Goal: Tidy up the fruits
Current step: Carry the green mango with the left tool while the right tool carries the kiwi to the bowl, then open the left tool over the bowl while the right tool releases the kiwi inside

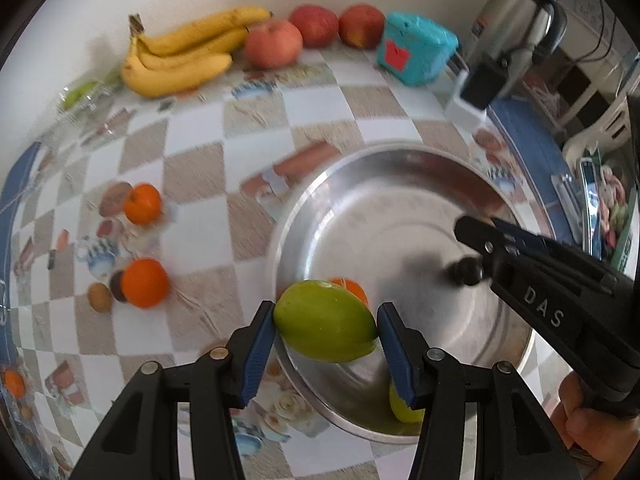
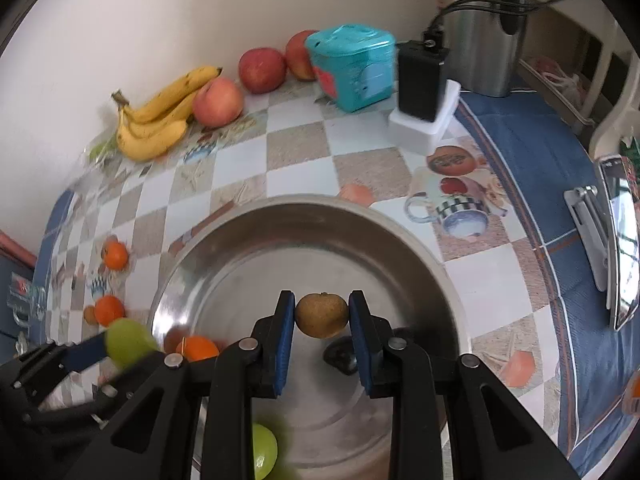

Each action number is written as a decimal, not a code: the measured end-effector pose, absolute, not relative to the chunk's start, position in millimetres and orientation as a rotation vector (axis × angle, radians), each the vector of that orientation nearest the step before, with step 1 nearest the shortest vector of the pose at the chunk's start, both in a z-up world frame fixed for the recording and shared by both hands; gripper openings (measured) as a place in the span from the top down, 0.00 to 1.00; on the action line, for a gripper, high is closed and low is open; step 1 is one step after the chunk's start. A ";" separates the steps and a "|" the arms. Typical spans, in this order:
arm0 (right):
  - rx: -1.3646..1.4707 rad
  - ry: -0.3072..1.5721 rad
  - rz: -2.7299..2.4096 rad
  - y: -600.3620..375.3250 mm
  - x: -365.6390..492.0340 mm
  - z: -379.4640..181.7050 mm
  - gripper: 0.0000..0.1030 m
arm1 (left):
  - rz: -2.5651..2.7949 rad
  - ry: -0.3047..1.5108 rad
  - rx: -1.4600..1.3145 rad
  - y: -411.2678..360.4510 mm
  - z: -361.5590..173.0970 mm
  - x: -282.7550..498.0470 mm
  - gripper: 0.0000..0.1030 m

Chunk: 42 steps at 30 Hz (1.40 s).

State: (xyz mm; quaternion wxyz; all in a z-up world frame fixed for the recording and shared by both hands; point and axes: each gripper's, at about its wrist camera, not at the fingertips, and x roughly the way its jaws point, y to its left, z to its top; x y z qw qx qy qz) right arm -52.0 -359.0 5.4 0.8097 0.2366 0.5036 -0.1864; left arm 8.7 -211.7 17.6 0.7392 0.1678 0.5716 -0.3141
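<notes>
Holds a green fruit [image 1: 326,326] tight in the left claw [image 1: 325,312], squeezed from both sides so as not to drop it. Hangs it right over the near left rim of the metal bowl [image 1: 380,148], likely to let it go inside.

Pinches a small brown fruit [image 2: 322,316] in the right claw [image 2: 321,300] too, closed snug on it, high over the middle of the bowl. Seems ready to put that one in as well.

Already keeps an orange [image 2: 200,348] and a second green fruit [image 2: 264,450] down in the bowl, by its near side. Shows something dark [image 2: 340,356] on the bowl floor as well; cannot tell what.

Leaves more to pick up on the tabletop: two oranges [image 1: 142,204] and a little brown fruit [image 1: 99,297] toward the left edge, well apart from the bowl. Lines up bananas [image 1: 180,54] and red apples [image 1: 273,43] along the far edge by the wall, next to a teal box [image 1: 416,50]. Looks only partly done, judging by all that fruit outside the bowl.

Needs a soft drop, since round fruit rolls and metal is slippery.
</notes>
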 end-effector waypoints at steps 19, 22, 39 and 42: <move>0.493 1.112 -0.372 -355.3 -47.0 0.3 0.72 | -0.676 1.306 0.377 -211.7 8.2 1.7 0.46; 0.491 1.111 -0.373 -355.3 -46.7 0.4 0.68 | -0.683 1.300 0.374 -212.6 10.6 0.8 0.46; 0.480 1.114 -0.369 -354.0 -45.8 0.3 0.67 | -0.594 1.280 0.290 -192.6 17.5 25.6 0.46; 0.469 1.118 -0.367 -352.2 -45.6 0.7 0.67 | -0.535 1.279 0.237 -180.0 18.5 39.2 0.46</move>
